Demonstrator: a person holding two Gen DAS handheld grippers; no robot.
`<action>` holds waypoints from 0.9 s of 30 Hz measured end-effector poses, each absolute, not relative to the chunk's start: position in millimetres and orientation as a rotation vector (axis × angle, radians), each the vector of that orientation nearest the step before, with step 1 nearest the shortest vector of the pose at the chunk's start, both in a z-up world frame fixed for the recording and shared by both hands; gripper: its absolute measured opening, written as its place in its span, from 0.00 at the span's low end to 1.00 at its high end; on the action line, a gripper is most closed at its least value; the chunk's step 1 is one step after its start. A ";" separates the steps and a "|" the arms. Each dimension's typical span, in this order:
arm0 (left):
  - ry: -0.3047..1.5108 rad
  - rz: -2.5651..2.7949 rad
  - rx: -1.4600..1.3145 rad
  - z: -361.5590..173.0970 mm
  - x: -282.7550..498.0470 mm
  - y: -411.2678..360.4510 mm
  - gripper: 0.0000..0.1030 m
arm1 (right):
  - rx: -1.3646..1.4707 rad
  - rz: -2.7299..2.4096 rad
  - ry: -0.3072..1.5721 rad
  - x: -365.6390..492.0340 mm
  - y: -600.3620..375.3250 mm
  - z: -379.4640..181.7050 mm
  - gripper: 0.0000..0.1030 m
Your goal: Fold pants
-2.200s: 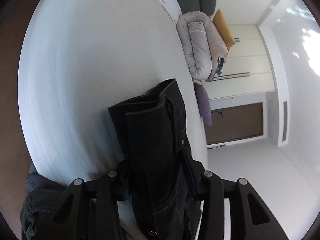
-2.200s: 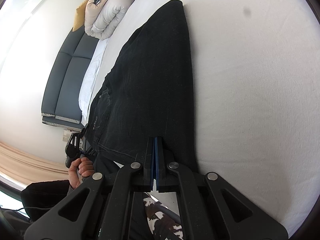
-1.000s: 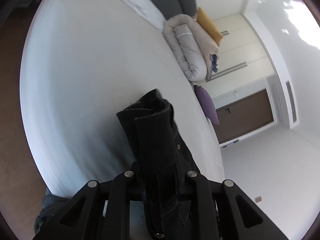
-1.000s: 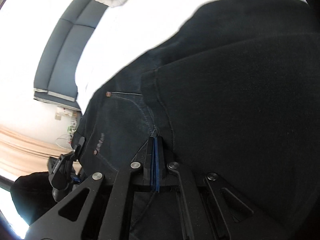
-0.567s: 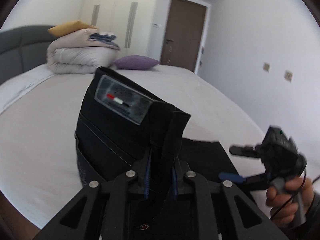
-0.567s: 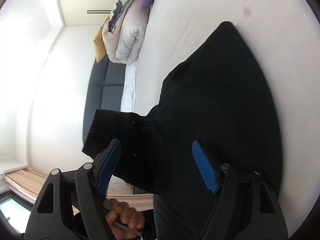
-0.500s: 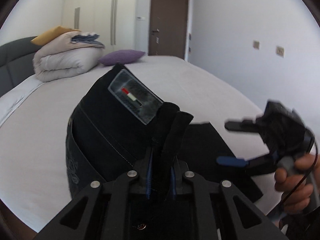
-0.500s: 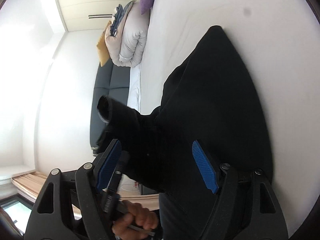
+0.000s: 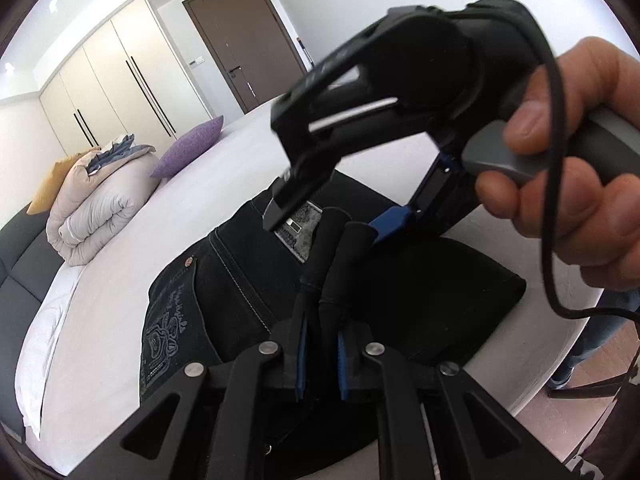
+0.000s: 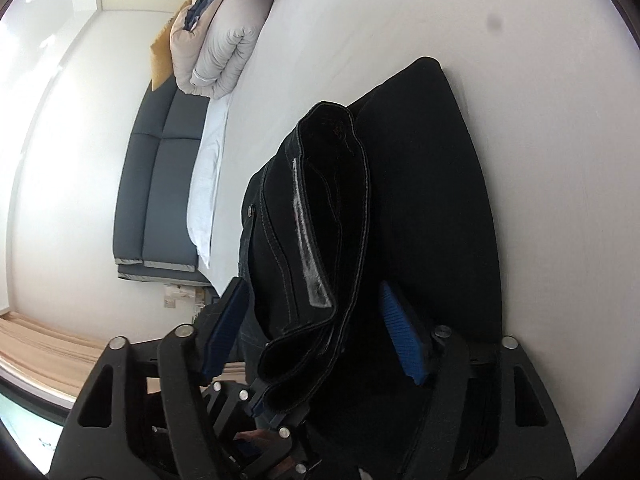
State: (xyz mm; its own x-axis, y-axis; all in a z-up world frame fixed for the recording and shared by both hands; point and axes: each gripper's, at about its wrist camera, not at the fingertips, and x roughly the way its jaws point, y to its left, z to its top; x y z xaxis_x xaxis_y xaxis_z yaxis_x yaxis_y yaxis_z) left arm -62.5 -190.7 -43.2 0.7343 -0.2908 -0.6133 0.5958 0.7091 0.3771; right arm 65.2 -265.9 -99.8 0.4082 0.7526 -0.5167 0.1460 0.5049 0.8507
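Note:
Black pants (image 9: 240, 280) lie on the white bed (image 9: 200, 184), their lower half flat and the waistband end raised. My left gripper (image 9: 320, 356) is shut on a bunched fold of the waistband. A hand (image 9: 580, 160) holds my right gripper (image 9: 324, 226) just beyond it, over the label patch. In the right wrist view the doubled waistband (image 10: 332, 220) stands between the blue pads (image 10: 400, 336) of my right gripper (image 10: 312, 286). Its jaws are closing, and the pads do not press the cloth. The left gripper (image 10: 272, 408) shows below, clamped on the fold.
A rolled duvet (image 9: 92, 204) with a yellow cushion and a purple pillow (image 9: 188, 152) sits at the bed's far end by the grey headboard (image 9: 16, 280). Wardrobe doors and a brown door (image 9: 244, 40) lie beyond. The bed's near edge drops to the floor (image 9: 560, 400).
My right gripper let go of the pants, opened wide, then narrowed around the waistband. My left gripper rolled and carried the waistband across toward it; the two are now close together.

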 end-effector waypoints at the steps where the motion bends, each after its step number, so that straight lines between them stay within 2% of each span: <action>1: 0.545 -0.524 0.602 -42.8 -62.9 -189.3 0.12 | 0.987 0.472 1.122 68.6 -268.1 -102.0 0.39; 2: 0.548 -0.528 0.602 -44.7 -65.5 -187.1 0.12 | 0.989 0.473 1.129 71.6 -270.1 -105.6 0.21; 4: 0.549 -0.538 0.601 -44.2 -66.2 -188.4 0.12 | 1.001 0.475 1.115 71.0 -269.3 -110.5 0.15; 9: 0.526 -0.577 0.612 -39.4 -69.4 -192.3 0.12 | 0.934 0.444 1.055 78.2 -255.3 -94.0 0.13; 20: 0.528 -0.637 0.612 -40.5 -65.3 -195.3 0.12 | 0.937 0.392 1.025 63.6 -293.9 -82.0 0.13; 25: 0.563 -0.661 0.602 -49.6 -44.7 -184.9 0.12 | 0.922 0.374 1.023 63.4 -294.3 -96.2 0.13; 27: 0.570 -0.674 0.584 -49.5 -41.8 -180.9 0.16 | 0.930 0.375 1.004 55.9 -296.4 -106.2 0.13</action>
State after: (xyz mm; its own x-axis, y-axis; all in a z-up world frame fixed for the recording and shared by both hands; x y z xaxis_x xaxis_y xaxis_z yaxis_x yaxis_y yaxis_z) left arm -41.8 -180.9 -49.5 0.6455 -0.4035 -0.6485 0.7066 0.6379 0.3064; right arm 55.9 -296.4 -106.2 0.5161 0.6549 -0.5521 0.1321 0.5760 0.8067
